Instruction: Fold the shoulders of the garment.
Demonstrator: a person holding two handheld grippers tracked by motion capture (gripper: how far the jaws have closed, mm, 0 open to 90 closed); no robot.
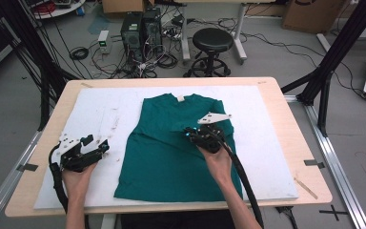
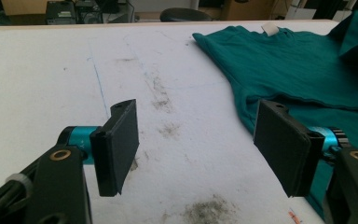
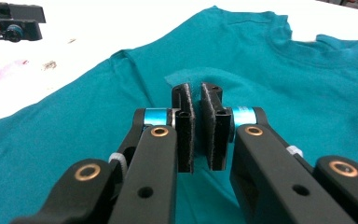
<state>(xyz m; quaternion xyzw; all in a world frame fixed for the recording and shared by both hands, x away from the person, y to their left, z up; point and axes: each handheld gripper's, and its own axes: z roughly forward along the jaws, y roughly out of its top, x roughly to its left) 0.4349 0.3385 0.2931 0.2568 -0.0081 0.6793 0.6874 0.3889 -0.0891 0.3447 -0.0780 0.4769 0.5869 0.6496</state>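
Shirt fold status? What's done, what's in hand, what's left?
Done: the right side of the green T-shirt looks folded in, its right edge straight. In hand: the right gripper is over the shirt's middle, jaws nearly shut; whether it pinches cloth is unclear. Left: the left gripper waits open on the white board; the left side is unfolded.

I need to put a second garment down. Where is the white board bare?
Bare strips flank the green shirt: left, between it and the left gripper, and right, out to the board edge. The middle is crowded: the right gripper is over the shirt.
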